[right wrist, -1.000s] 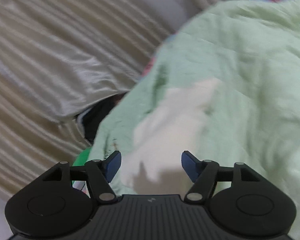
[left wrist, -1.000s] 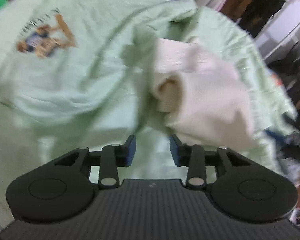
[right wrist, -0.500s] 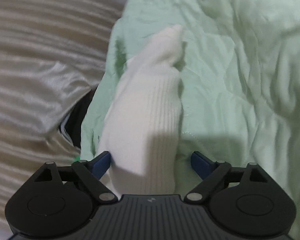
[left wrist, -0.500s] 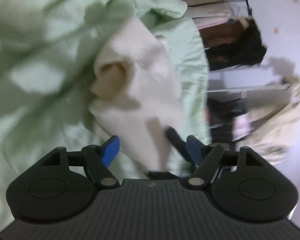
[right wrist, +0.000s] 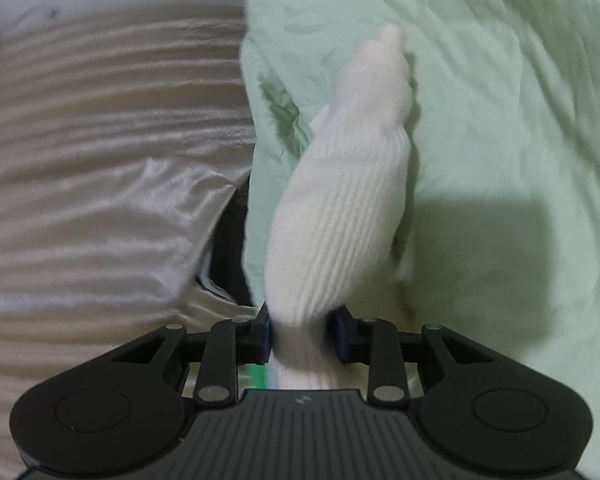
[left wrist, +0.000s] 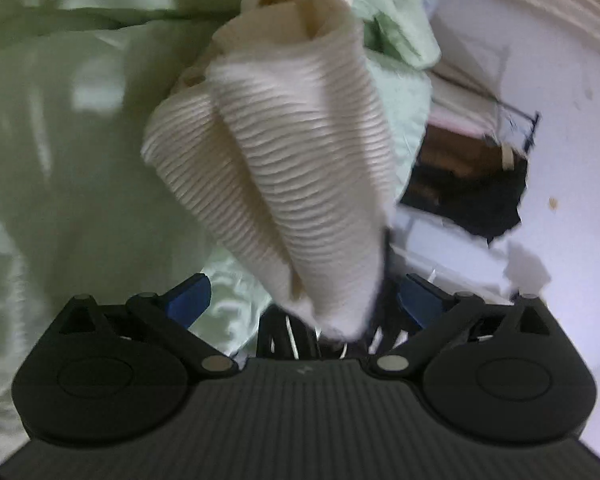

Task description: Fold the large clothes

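Observation:
A cream ribbed knit garment [left wrist: 296, 176] lies bunched on a pale green quilt [left wrist: 68, 160]. In the left wrist view its end hangs between the wide-open jaws of my left gripper [left wrist: 306, 300], and neither blue pad touches it. In the right wrist view the same white ribbed knit [right wrist: 340, 208] stretches away over the green quilt [right wrist: 500, 120]. My right gripper [right wrist: 302, 332] is shut on its near end, with the cloth pinched between the pads.
A beige satin curtain [right wrist: 100, 168] hangs to the left of the quilt in the right wrist view. A dark gap [right wrist: 228, 248] shows between curtain and quilt. In the left wrist view a white wall [left wrist: 560, 184] and a dark shelf opening [left wrist: 472, 188] lie to the right.
My right gripper has closed on the knit's near end; it was open half a second ago. My left gripper has opened wider and swung toward the quilt's edge, closer to the knit.

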Demonstrator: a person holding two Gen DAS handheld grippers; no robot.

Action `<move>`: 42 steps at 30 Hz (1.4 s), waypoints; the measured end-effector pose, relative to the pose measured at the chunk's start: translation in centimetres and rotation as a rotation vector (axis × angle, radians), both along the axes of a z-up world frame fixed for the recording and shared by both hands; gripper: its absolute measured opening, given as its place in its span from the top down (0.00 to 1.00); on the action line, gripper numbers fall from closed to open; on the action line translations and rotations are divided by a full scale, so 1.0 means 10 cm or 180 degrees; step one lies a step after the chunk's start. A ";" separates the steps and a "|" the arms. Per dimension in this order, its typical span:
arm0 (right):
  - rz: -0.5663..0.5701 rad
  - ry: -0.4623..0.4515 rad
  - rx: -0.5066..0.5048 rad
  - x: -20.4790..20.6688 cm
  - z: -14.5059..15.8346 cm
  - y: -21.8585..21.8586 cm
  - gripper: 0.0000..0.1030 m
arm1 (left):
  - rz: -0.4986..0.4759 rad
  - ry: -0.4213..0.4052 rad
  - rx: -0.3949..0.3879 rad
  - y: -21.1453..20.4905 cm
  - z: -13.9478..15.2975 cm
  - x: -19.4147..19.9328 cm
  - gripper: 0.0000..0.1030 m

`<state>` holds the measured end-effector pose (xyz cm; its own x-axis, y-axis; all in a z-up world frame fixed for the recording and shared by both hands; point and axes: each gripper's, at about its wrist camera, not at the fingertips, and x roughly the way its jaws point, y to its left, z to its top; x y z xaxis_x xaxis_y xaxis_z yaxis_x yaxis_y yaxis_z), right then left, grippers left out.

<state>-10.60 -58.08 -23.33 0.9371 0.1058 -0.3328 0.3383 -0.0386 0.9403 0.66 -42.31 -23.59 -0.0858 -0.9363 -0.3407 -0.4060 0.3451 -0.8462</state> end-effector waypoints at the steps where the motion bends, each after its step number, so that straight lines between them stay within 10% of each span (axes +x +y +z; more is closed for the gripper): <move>1: -0.0009 0.0004 0.0075 0.01 -0.02 0.02 0.72 | 0.0049 -0.0062 -0.0021 -0.04 0.01 0.01 0.05; 3: 0.0051 0.0062 0.0006 0.01 -0.03 0.06 0.71 | 0.0073 -0.0122 0.0006 -0.07 0.00 0.06 0.46; 7: 0.0119 0.0237 -0.0259 -0.16 -0.10 0.04 0.59 | -0.0089 -0.0351 0.0161 -0.03 -0.05 0.22 0.67; 9: -0.0033 0.0235 -0.0248 -0.34 -0.16 -0.04 0.23 | -0.0131 -0.0443 0.0171 -0.01 -0.05 0.25 0.67; 19: -0.0314 0.0149 -0.0483 -0.21 -0.31 -0.45 0.16 | -0.0526 -0.0802 0.0063 0.04 -0.07 0.43 0.68; 22: 0.0002 -0.0004 -0.0553 0.28 -0.44 -0.55 0.25 | -0.0633 -0.0978 0.0057 0.04 -0.01 0.45 0.69; 24: 0.0011 0.0117 -0.0654 0.48 -0.39 -0.58 0.62 | -0.0659 -0.1253 0.0117 0.04 0.16 0.52 0.69; 26: 0.0119 0.0140 -0.0790 0.58 -0.25 -0.59 0.75 | -0.0683 -0.1715 0.0195 0.07 0.46 0.60 0.69; 31: 0.0211 -0.0109 -0.1636 0.28 0.36 -0.17 0.76 | -0.0870 -0.2009 -0.0137 0.29 0.87 0.44 0.69; 34: 0.0082 -0.0110 -0.1520 -0.09 0.36 0.00 0.76 | -0.1038 -0.1718 -0.0292 0.43 0.69 0.33 0.69; 42: -0.0127 0.0481 -0.1067 -0.15 -0.25 -0.01 0.56 | -0.1315 -0.1455 0.0334 0.29 0.12 0.26 0.67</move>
